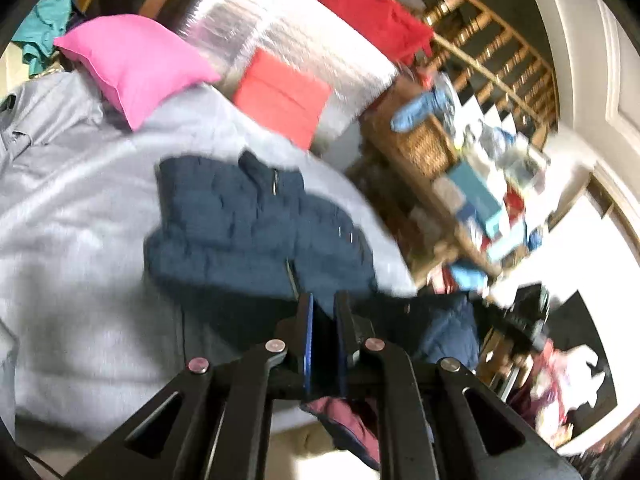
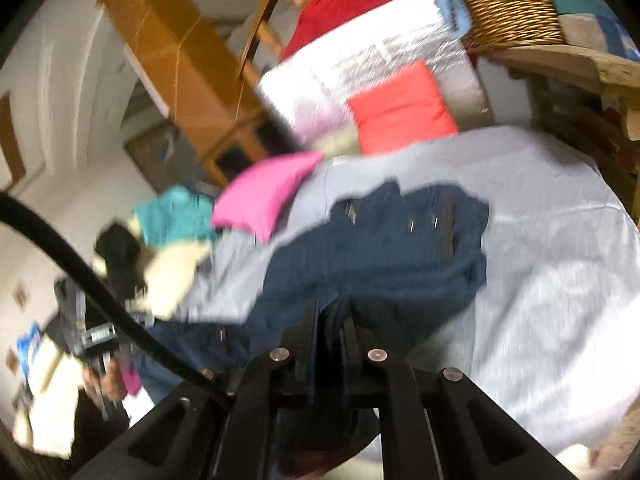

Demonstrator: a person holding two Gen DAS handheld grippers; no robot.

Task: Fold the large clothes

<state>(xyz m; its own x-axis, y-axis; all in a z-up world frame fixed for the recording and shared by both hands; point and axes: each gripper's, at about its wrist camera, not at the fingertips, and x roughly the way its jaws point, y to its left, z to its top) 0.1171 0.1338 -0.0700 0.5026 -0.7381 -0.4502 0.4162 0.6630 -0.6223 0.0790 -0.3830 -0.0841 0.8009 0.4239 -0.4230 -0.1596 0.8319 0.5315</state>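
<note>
Navy quilted jacket (image 1: 256, 220) spread on the grey bedsheet (image 1: 80, 208), collar and zip toward the far side, near hem raised off the bed. Left gripper (image 1: 323, 312) clamped tight on the near hem, dark fabric pinched between the blue pads, maroon lining hanging below the jaws. Right gripper (image 2: 334, 320) likewise closed hard on a bunched fold of the same hem, seen in the right wrist view.

Probably light, puffy and soft; drapes and sags between the two holds. Shell looks smooth, so likely slippery; deep bites on the hem seam or corners judged safer than thin pinches of quilting. Zip and metal snaps the only stiff parts, worth keeping clear of the fold line.

Pink cushion (image 1: 132, 64) and red cushion (image 1: 284, 96) beyond the jacket, at the far end of the bed. Wicker basket (image 2: 512, 12) on the shelf to the right, something blue draped over its rim; contents otherwise too blurred to name.
</note>
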